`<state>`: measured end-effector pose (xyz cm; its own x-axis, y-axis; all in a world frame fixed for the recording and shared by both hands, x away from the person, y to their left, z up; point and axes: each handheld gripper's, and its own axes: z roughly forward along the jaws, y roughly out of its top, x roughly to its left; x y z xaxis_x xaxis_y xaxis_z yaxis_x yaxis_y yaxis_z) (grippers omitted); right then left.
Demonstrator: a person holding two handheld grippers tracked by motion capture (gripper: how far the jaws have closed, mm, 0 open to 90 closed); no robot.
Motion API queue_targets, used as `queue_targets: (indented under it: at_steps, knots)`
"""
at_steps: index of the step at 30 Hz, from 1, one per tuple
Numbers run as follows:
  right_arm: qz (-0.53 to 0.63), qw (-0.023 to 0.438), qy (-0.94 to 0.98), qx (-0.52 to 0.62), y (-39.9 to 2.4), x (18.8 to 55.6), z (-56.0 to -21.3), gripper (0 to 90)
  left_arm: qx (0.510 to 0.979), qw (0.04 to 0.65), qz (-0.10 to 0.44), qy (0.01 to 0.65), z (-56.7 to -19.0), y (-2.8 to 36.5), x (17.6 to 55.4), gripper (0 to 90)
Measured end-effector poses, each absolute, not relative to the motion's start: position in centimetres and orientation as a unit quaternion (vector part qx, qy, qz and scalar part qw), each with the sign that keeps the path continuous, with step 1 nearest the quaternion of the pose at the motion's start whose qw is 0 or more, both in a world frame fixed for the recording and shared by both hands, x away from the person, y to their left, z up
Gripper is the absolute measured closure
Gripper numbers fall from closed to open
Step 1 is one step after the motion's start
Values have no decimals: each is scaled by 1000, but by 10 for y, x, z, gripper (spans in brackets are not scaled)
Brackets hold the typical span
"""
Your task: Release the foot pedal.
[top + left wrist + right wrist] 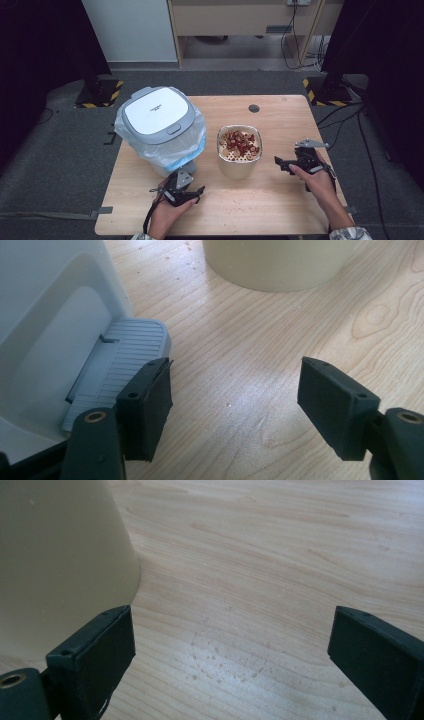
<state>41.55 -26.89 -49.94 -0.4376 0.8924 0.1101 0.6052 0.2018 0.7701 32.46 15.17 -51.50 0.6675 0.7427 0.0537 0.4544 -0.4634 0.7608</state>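
R gripper [281, 161]: jaws stand wide apart, nothing between them. In the right gripper view the cream container [60, 565] wall sits just beside 1 pad, not touching, w/ bare tabletop [260, 580] and a few crumbs in the gap. L gripper [196, 192]: jaws also wide open, empty. In the left gripper view 1 pad hangs just over the ribbed grey foot pedal [127, 347] of the bin, apparently w/o pressing it; can't tell for sure.

Outward: the container [239, 152] stands upright mid-tabletop, between the 2 grippers, loaded w/ red-brown food scraps [241, 140]. The white bin [159, 124], lid shut, blue-white liner bag [199, 137] folded over its rim, stands just L of the container, near but apart.

Judgement: step in hand looks like R approaching the container's side to grasp it, L waiting at the pedal, prob. to open the lid for tipping scraps in.

To do it well:
- Container is wide vs the jaw span, so a grip across the whole body looks doubtful; better 1 pad inside the rim, 1 outside, on the near wall.
- Come in level, square to the wall, so it doesn't get nudged or tipped.
- Close firmly before lifting; contents heaped near the rim, so keep it upright until over the bin.
- L: pedal down and lid fully up before R tilts.
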Motion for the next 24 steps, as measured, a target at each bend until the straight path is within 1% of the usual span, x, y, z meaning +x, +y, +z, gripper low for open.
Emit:
queue_targets:
  at_steps: [6, 24]
  knots:
    - [372, 170, 765, 497, -266, 417, -506, 51, 835, 371, 190, 359, -516, 151, 325, 284]
    - [330, 173, 757, 537, -267, 433, -528, 52, 838, 365, 186, 359, -518, 150, 325, 275]
